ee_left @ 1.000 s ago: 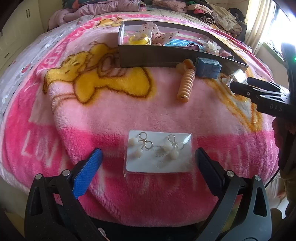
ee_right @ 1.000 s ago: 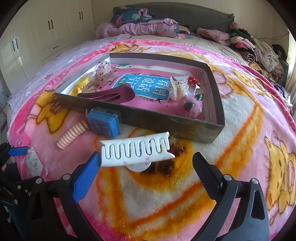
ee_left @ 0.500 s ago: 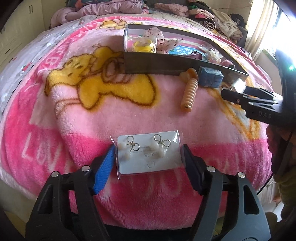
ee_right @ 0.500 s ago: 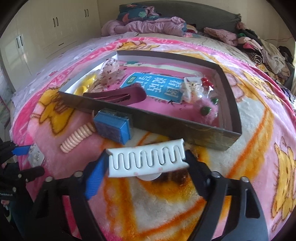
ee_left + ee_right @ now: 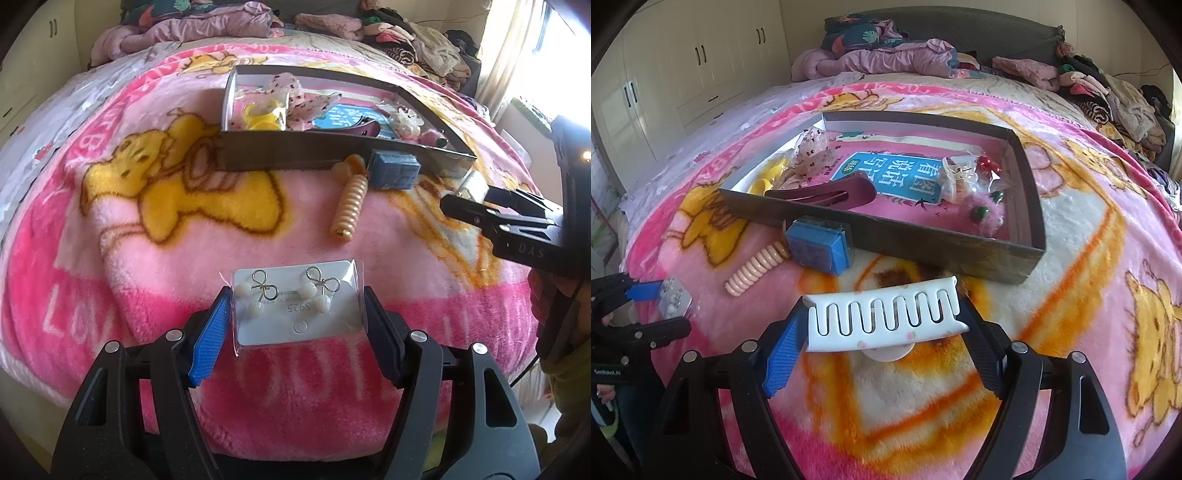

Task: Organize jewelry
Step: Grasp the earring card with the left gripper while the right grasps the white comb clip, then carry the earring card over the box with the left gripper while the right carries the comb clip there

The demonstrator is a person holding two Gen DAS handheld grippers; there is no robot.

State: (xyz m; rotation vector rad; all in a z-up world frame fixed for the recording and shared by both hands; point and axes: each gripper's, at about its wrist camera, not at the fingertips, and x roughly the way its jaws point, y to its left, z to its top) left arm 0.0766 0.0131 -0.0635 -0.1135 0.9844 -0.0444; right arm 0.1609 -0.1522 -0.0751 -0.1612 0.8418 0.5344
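Observation:
My left gripper is shut on a white earring card in a clear sleeve, holding a pair of bow earrings, just above the pink blanket. My right gripper is shut on a white comb-shaped hair clip, held above the blanket in front of the grey box. The box holds a yellow item, a dotted bow, a maroon hair clip and small packets. The right gripper also shows in the left wrist view, and the left gripper in the right wrist view.
A peach spiral hair tie and a blue box lie on the blanket against the grey box's near wall. Piled clothes lie at the bed's far end. White wardrobes stand at the left.
Both grippers closed from open onto their items: the left on the earring card, the right on the white hair clip. Both items have lifted slightly off the blanket.

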